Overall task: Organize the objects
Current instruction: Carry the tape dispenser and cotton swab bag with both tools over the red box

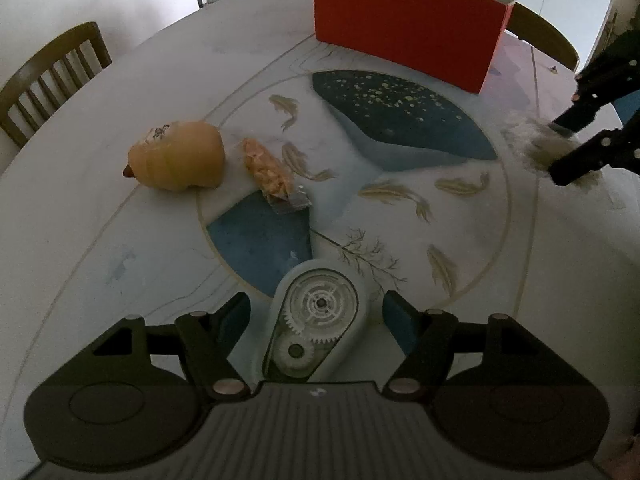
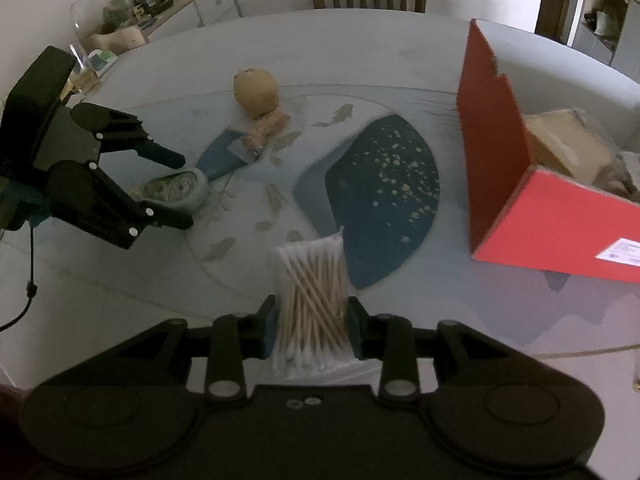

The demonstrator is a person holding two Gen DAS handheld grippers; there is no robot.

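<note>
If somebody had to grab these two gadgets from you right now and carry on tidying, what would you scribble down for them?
Right gripper: fingers shut on a pack of cotton swabs, held above the table, not yet at the red box.
Left gripper: fingers open on either side of the correction tape dispenser, which lies on the table; not gripped yet.
Still out on the table: the tan shell-shaped object and the small snack packet beside it.
Done: the red box already holds some items, hard to tell which.
Left: probably drop the swabs in the box, then grip the dispenser, then fetch the other two.
</note>
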